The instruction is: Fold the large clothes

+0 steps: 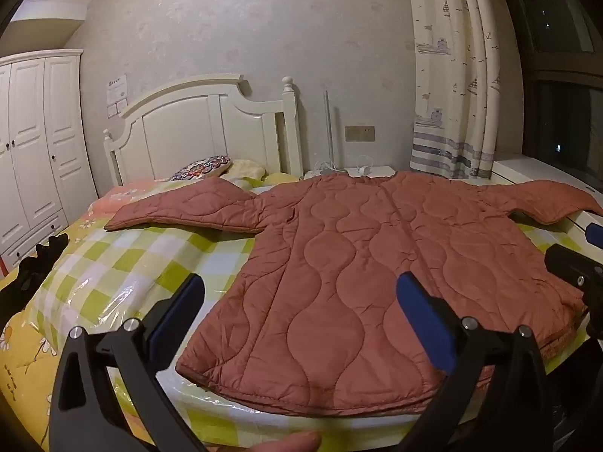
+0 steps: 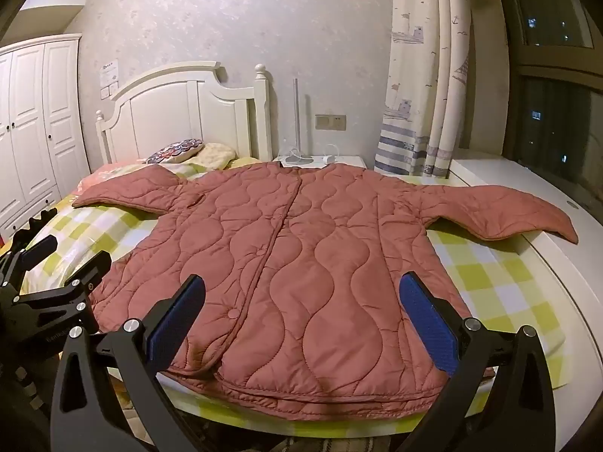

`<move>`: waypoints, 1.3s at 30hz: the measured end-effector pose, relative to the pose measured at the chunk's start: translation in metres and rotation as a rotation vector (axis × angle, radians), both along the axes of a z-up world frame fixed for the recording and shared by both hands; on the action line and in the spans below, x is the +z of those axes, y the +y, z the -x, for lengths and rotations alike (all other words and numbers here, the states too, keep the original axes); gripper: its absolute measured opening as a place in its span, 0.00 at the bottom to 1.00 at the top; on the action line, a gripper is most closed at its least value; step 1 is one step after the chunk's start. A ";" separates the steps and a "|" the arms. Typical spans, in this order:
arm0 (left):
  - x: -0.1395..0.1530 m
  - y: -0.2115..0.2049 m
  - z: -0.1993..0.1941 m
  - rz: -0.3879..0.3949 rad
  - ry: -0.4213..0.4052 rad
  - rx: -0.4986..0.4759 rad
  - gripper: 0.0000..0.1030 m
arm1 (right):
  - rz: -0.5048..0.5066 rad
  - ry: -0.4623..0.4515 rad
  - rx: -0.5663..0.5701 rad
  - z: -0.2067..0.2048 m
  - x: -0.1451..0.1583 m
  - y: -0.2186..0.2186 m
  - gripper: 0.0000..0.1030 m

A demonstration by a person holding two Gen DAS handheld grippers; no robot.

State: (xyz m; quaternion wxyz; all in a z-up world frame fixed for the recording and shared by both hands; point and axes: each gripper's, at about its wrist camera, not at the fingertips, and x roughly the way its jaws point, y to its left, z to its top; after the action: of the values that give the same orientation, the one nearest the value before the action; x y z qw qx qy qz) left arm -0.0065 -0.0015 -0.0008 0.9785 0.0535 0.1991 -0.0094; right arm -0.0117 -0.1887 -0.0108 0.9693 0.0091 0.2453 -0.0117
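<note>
At the far left a white wardrobe (image 1: 34, 143) is cut off by the frame edge. A dark shape (image 1: 30, 278) at the left edge of the bed (image 1: 124, 263) is too dim to identify. The left claw (image 1: 301, 301) hangs wide and empty above the near hem of the jacket (image 1: 358, 263), its pads (image 1: 177, 316) clear of the fabric. The jacket lies flat and spread on the bed, front up, collar toward the far headboard (image 1: 199, 124), both sleeves out to the sides. Its left sleeve partly hides a patterned pillow (image 1: 203, 167). The right claw (image 2: 301, 301) is likewise wide and empty over the hem, nearer the jacket's right half. The right sleeve (image 2: 508, 214) drapes onto a white ledge (image 2: 546, 248); in the left view its tip is cut off. A curtain (image 2: 422, 75) and a dark window (image 2: 557, 113) close the far right.
</note>
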 end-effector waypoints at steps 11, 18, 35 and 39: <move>-0.004 -0.004 -0.006 -0.003 0.032 -0.005 0.98 | -0.002 -0.013 0.000 0.001 -0.001 0.005 0.96; -0.005 -0.003 -0.005 0.000 0.033 -0.008 0.98 | -0.006 -0.015 0.002 0.002 0.000 0.003 0.96; -0.008 -0.001 -0.004 0.001 0.043 -0.010 0.98 | 0.000 0.004 0.004 0.002 -0.009 0.007 0.96; -0.011 -0.003 -0.003 -0.004 0.047 -0.014 0.98 | -0.002 0.010 0.003 0.000 -0.011 0.005 0.96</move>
State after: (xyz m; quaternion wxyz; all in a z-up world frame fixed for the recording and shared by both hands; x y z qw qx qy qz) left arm -0.0038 -0.0042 -0.0114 0.9734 0.0566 0.2215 -0.0171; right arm -0.0119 -0.1835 -0.0215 0.9681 0.0096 0.2502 -0.0103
